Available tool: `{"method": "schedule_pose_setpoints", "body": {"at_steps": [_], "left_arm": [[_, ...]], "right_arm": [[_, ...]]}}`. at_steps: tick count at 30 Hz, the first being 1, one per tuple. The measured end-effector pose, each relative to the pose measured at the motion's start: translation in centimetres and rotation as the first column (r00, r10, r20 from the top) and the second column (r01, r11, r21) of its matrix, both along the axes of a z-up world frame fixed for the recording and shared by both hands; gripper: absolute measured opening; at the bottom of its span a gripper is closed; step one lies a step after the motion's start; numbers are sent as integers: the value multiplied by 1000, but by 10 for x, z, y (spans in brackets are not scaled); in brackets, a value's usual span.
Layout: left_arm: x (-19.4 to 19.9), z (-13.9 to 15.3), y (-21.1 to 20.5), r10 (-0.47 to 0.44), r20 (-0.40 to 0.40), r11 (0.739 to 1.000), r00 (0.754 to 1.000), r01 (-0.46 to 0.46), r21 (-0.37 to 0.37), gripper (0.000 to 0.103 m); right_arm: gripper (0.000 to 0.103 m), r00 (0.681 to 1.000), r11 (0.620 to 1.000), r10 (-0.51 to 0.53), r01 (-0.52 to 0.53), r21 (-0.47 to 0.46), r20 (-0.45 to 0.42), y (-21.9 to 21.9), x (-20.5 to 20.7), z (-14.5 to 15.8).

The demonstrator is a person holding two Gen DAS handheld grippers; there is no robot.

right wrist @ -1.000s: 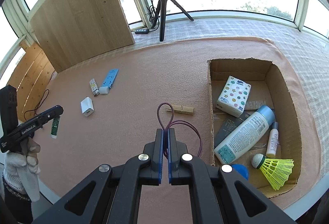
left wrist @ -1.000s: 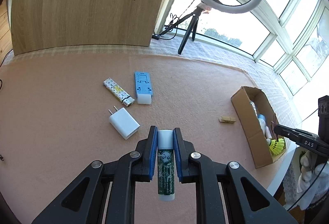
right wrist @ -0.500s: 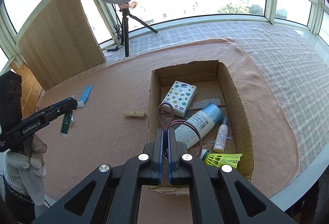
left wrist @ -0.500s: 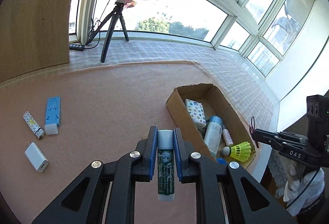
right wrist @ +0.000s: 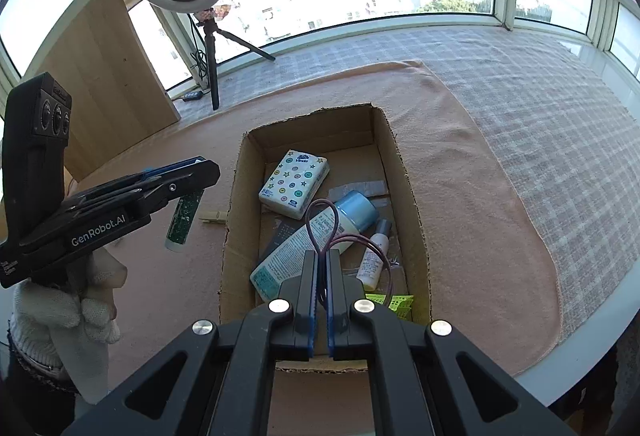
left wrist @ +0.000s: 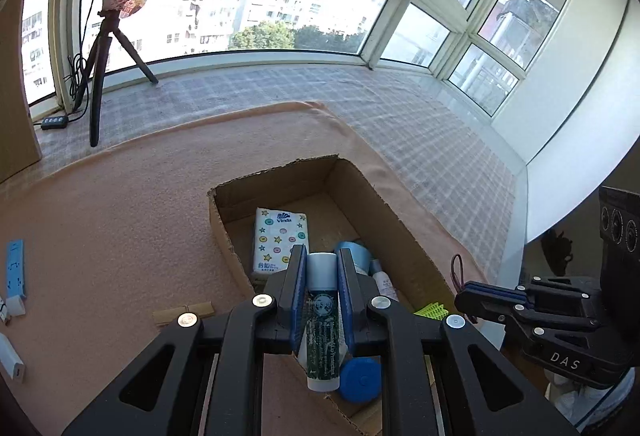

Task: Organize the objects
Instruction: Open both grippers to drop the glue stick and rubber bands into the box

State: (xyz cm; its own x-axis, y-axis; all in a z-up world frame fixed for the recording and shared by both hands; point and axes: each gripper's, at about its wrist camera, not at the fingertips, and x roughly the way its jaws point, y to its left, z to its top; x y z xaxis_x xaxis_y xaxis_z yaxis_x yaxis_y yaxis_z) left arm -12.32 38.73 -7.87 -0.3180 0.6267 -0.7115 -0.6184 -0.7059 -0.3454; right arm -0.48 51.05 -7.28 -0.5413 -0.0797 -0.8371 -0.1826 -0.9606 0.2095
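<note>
Both grippers now hang at the cardboard box (right wrist: 416, 220), having swung across from the loose items within the last second. Our left gripper (left wrist: 322, 288), which a second ago looked down on the white charger and blue holder lying on the pink cloth (left wrist: 120, 220), is clenched on a green-labelled tube (left wrist: 322, 332), its blue pads pressed flat to the tube's sides; seen from our right wrist, the tube (right wrist: 182, 220) sits just outside the box's left wall, beside the wooden clothespin (right wrist: 212, 216). Our right gripper (right wrist: 321, 276) is pinched almost fully shut on a maroon hair tie (right wrist: 340, 236), whose loops dangle above the box's near half, over the large lotion bottle (right wrist: 316, 240).

Inside the box lie a tissue pack (right wrist: 294, 182), a small white bottle (right wrist: 374, 256) and a yellow shuttlecock (right wrist: 394, 304). We judge both carries all but complete: the hair tie looks ready to drop, while the tube needs a short move rightward over the wall. Left of the box, the blue holder (left wrist: 15, 268) awaits collection.
</note>
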Motion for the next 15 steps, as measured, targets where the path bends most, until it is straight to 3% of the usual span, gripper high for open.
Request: {"method": "schedule_pose_setpoints", "body": {"at_steps": [2, 4, 5, 6, 7, 15], "left_arm": [[0, 0, 10, -2, -12, 1000, 1000, 2, -13, 16], [-1, 0, 20, -10, -16, 999, 1000, 9, -32, 21], [-1, 0, 22, -5, -16, 999, 1000, 4, -42, 31], [-1, 1, 23, 10, -21, 999, 1000, -11, -49, 56], [-2, 1, 23, 19, -22, 999, 1000, -20, -48, 69], [-8, -2, 14, 49, -10, 997, 999, -50, -58, 70]], "right_arm": [[5, 1000, 1000, 3, -3, -2, -3, 3, 1, 0], [20, 1000, 1000, 4, -4, -10, 0, 8, 2, -1], [41, 1000, 1000, 6, -6, -19, 3, 10, 2, -2], [60, 1000, 1000, 6, -6, -21, 5, 10, 3, -2], [62, 1000, 1000, 2, -2, -13, -4, 11, 4, -2], [63, 1000, 1000, -3, 3, -18, 3, 14, 7, -6]]}}
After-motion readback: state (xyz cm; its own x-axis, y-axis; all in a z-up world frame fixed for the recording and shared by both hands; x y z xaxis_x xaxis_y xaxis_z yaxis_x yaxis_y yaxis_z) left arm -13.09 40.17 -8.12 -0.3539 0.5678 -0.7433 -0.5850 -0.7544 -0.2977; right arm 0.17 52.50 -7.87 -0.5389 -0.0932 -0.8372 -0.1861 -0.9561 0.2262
